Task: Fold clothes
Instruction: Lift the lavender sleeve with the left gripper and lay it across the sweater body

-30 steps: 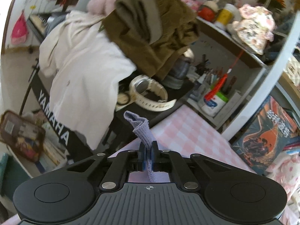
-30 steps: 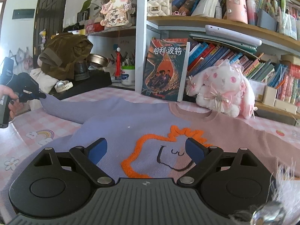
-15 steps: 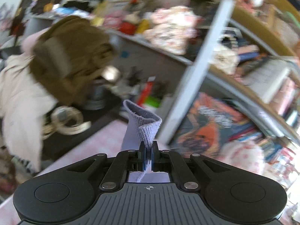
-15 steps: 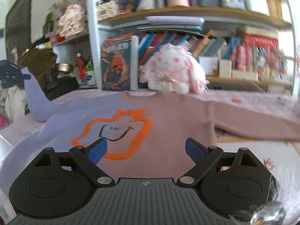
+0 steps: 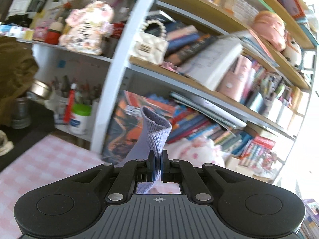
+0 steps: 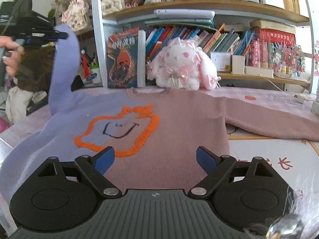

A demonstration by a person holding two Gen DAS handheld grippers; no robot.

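The left gripper [image 5: 157,166] has its jaws pressed together on the ribbed cuff [image 5: 156,131] of the sweater's lilac sleeve [image 6: 63,67], which curls over just above the blue pads; below the jaws the fabric disappears behind the gripper body, so how much of it is caught cannot be told. From the right wrist view that sleeve rises in a tall arc off the worktop [image 6: 257,153] at the left, its cuff end lost behind the dark shape of the left gripper, and the person's left hand [image 6: 10,57] is cut off by the frame edge. The sweater [image 6: 169,131] itself lies flat, front up, lilac on one half and dusty pink on the other, with an orange outlined smiling figure [image 6: 117,127] on the chest; its hem is hidden under the right gripper [image 6: 155,159], whose jaws stand wide apart above the fabric, holding nothing. The pink sleeve [image 6: 269,119] stretches out flat to the right and runs off the frame. Behind the collar a white and pink plush rabbit [image 6: 183,67] sits against the bookshelf [image 6: 199,10], beside an upright book [image 6: 122,59]. The left wrist view is smeared with blur, so the shelf contents there are hard to read.
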